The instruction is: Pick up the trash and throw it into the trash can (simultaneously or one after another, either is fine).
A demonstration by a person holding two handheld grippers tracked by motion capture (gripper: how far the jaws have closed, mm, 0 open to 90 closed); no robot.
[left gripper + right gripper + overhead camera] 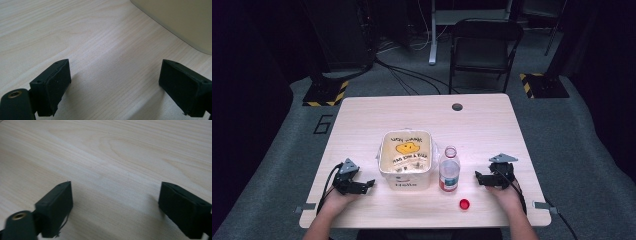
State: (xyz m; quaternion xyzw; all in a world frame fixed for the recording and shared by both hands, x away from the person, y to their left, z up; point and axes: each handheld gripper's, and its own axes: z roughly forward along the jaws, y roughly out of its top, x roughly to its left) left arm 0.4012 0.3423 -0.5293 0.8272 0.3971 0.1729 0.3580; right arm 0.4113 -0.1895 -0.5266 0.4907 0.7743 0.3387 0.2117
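A cream bag with a yellow smiley face and printed words stands at the table's middle. Right beside it an uncapped clear water bottle stands upright, and its red cap lies on the wood nearer the front edge. My left gripper rests on the table left of the bag, open, with bare wood between its jaws. The bag's cream side shows at the upper right of the left gripper view. My right gripper rests right of the bottle, open over bare wood.
The light wooden table has a round cable hole near its far edge. Beyond it a black folding chair stands on grey carpet, with cables and striped stand bases at both sides.
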